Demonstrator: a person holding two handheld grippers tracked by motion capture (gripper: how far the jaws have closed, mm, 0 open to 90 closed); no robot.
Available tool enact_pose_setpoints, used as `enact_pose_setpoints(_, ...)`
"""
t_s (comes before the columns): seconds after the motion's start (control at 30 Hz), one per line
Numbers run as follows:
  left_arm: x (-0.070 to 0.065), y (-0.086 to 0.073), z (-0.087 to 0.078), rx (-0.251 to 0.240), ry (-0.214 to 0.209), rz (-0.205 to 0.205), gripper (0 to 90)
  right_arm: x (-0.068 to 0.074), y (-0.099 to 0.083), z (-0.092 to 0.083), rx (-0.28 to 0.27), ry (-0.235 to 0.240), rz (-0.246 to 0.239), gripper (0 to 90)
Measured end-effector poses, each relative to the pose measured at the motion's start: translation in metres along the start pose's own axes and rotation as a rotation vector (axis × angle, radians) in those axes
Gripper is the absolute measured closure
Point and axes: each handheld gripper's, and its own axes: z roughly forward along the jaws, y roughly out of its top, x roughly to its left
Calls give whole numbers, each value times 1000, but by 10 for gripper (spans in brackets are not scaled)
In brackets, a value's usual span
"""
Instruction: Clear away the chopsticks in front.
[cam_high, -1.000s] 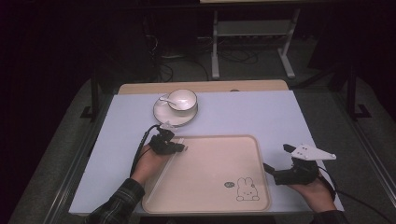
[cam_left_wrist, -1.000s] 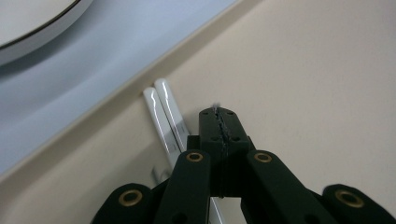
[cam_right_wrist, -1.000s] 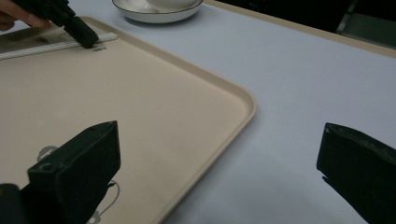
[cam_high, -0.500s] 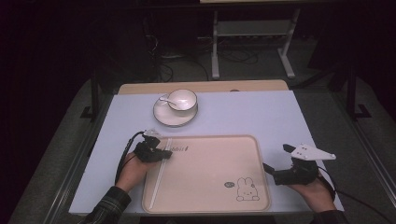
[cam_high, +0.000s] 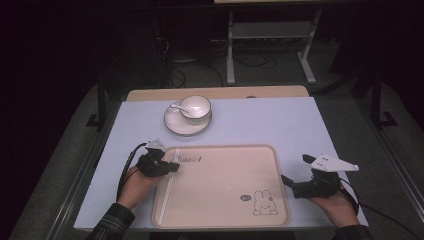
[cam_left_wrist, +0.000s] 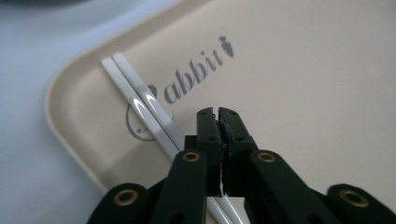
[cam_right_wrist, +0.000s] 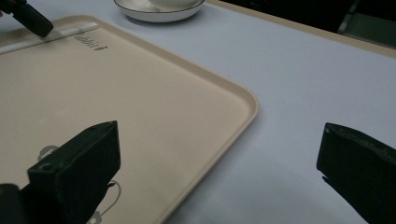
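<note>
Wide pale lilac table (cam_high: 280, 125) under it all, and on it the big cream plastic tray with a rabbit print (cam_high: 225, 220), near edge toward the person. Beyond the tray sit a white saucer (cam_high: 175, 127) and white cup (cam_high: 196, 107), well clear. Along the tray's left side lies a pair of thin white chopsticks (cam_high: 169, 181), flat and side by side, running from the far left corner toward the near edge. The left gripper (cam_high: 172, 166) hovers right over them, jaws pressed together with nothing between; the gripper view shows the chopsticks (cam_left_wrist: 140, 105) passing beneath the tips. The right gripper (cam_high: 295, 172) rests by the tray's right rim, jaws spread wide and empty. To pick them cleanly, I'd open, straddle both sticks across their width mid-length, then squeeze so neither rolls away.
</note>
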Motion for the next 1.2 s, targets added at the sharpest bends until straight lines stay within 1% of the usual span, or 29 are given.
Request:
enact_pose_setpoints(0.1, -1, 0, -11, -44, 5, 14, 810, 0, 0, 0, 0, 0, 0, 0)
enact_pose_setpoints(0.2, -2, -4, -23, -89, 14, 30, 703, 0, 0, 0, 1, 2, 0, 0)
enact_pose_setpoints(0.27, -2, -9, -30, -113, 29, 45, 624, 0, 0, 0, 0, 3, 1, 0)
enact_pose_setpoints(0.33, -2, -14, -37, -133, 34, 52, 570, 0, 0, 0, -1, 3, 0, 0)
enact_pose_setpoints(0.5, -2, -26, -49, -191, 66, 55, 379, 0, 0, 0, 0, 4, -1, 0)
enact_pose_setpoints(0.57, -2, -32, -54, -207, 83, 55, 334, 0, 0, 0, -1, 5, -3, 0)
enact_pose_setpoints(0.7, -2, -41, -60, -244, 100, 52, 236, 1, 0, 0, -1, 6, 0, 0)
enact_pose_setpoints(0.83, -1, -48, -66, -266, 119, 45, 170, 1, 0, 0, -2, 7, -1, 0)
enact_pose_setpoints(0.9, -1, -53, -69, -279, 130, 41, 154, 1, 0, -1, -3, 7, -1, 0)
enact_pose_setpoints(1.03, 0, -63, -74, -289, 148, 26, 149, 1, 0, -1, -4, 7, -1, 0)
enact_pose_setpoints(1.2, 0, -73, -78, -289, 173, 21, 131, 2, 0, -1, -3, 6, -3, 0)
